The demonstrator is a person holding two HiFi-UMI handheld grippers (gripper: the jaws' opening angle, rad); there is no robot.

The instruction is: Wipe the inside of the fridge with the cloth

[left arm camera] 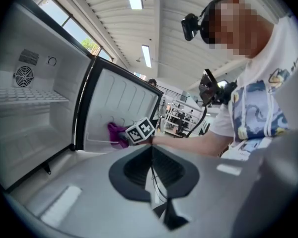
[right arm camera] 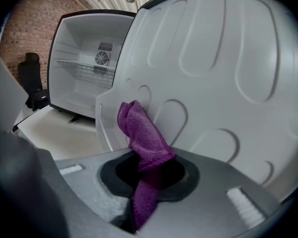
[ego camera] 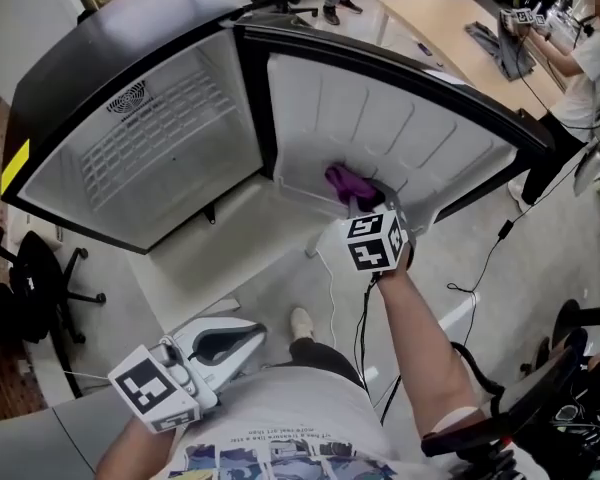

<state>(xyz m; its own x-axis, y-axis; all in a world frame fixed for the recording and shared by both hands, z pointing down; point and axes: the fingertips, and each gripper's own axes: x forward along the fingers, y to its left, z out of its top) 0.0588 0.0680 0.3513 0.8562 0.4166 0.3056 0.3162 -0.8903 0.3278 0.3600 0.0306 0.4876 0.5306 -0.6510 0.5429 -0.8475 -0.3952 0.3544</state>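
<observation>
I have the right gripper [ego camera: 363, 205] pushed out toward the open fridge [ego camera: 80, 68], its jaws clamped on the purple cloth [ego camera: 341, 181]. In the right gripper view the cloth [right arm camera: 141, 135] rises out of the closed jaws as a bunched wad, with a tail hanging below the pinch. That makes sense, since a wad gives me a soft face to press with instead of bare plastic. The cloth sits just below the middle of the head view, against the lower part of the moulded white door liner [ego camera: 400, 118] on its hinge side, close beside the low guard rail [right arm camera: 105, 128]. I cannot tell whether it is pressing on the panel or only just beside it. The left gripper [ego camera: 242, 346] hangs low at the bottom left of the head view, near my shirt [ego camera: 280, 438], well apart from the fridge. Its jaws are together with nothing between them, which I take to be parking it out of the wiping arm's way. The main compartment, with its wire shelf [ego camera: 155, 133] in the upper left, looks to me like the part not yet reached. I judge the wiping to be on the door side for now.
</observation>
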